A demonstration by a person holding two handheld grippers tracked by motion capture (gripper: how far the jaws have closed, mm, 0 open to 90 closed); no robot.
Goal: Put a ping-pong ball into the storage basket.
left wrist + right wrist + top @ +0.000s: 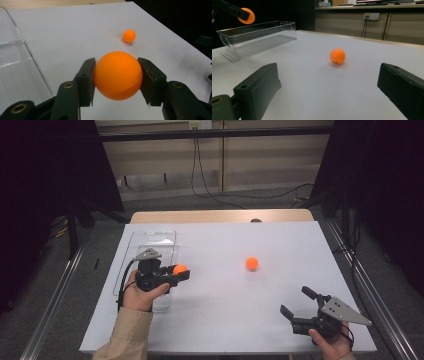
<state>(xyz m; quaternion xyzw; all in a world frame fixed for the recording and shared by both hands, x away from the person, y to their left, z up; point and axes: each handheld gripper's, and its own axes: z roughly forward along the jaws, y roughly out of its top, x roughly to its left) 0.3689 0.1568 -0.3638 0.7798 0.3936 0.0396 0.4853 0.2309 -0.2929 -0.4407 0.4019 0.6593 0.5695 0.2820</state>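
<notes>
Clamped between the left gripper's [117, 75] jaws, an orange ball [117, 75] should travel level over the clear bin [150, 245] before release, while the right gripper [300, 302] waits wide open, empty.

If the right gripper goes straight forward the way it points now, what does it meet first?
Probably the loose orange ball on the white table: it lies ahead between the open jaws of the right gripper, nothing before it.

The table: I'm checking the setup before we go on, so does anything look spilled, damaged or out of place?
Nothing stands out. The clear box sits upright and empty at the left, one orange ball rests on the white table, and the left tool holds the other ball.
</notes>
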